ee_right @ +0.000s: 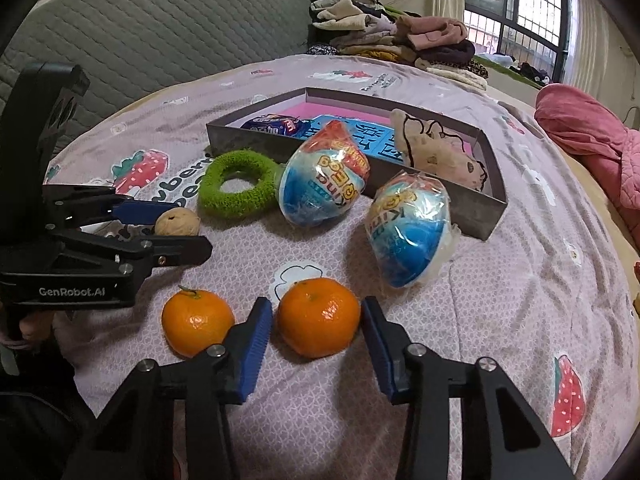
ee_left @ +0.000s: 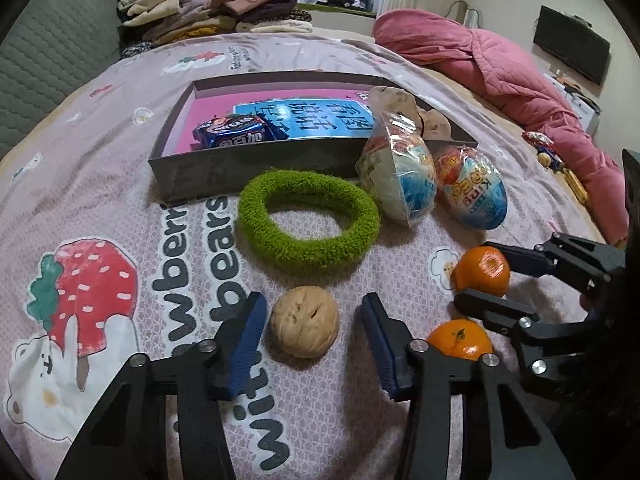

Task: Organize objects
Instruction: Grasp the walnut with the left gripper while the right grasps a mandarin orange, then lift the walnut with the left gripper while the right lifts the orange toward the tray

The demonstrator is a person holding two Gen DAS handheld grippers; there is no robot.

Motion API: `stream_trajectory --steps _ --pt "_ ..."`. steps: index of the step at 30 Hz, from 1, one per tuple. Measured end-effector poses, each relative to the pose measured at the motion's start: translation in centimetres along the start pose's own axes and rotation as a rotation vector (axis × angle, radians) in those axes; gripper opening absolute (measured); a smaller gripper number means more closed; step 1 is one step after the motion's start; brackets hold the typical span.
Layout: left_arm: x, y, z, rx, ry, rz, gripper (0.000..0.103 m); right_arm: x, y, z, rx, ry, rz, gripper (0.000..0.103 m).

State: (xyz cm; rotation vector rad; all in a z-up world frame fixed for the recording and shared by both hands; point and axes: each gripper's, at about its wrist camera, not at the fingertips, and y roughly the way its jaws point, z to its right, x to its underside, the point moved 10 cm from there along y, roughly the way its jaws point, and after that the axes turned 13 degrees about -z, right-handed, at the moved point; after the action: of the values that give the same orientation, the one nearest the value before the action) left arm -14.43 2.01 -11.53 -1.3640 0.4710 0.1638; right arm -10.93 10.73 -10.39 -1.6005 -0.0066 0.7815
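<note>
Walnut [ee_left: 304,322], two oranges [ee_right: 319,317] loose on bedspread; box [ee_left: 256,168] apparently part-filled.

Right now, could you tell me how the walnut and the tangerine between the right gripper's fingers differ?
The walnut is tan and wrinkled; the tangerine is bright orange, smooth and glossy. The walnut looks smaller. The walnut lies near the green ring, the tangerine beside a second tangerine. Both rest on the bedspread, each between open fingers, ungrasped.

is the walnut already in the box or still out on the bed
Out. The walnut lies on the bedspread between the open left tongs, short of the box, ungripped.
</note>
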Motion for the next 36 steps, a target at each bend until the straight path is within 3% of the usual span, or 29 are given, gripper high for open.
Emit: stream_trajectory --steps 3,14,22,36 --pt "-0.1 0.1 0.2 0.002 0.002 -0.007 0.034 0.0 0.2 0.0 0.007 -0.003 -0.005 0.042" --pt "0.1 -0.5 0.6 0.017 0.008 0.006 0.034 0.0 -0.6 0.1 -0.018 -0.001 0.014 0.041" --pt "-0.6 -2.0 0.5 -0.001 0.010 0.062 0.034 -1.1 -2.0 0.5 -0.019 0.011 0.066 0.041" --pt "-1.8 -2.8 1.0 0.010 0.006 0.085 0.034 -3.0 -3.3 0.7 -0.013 0.014 0.115 0.041"
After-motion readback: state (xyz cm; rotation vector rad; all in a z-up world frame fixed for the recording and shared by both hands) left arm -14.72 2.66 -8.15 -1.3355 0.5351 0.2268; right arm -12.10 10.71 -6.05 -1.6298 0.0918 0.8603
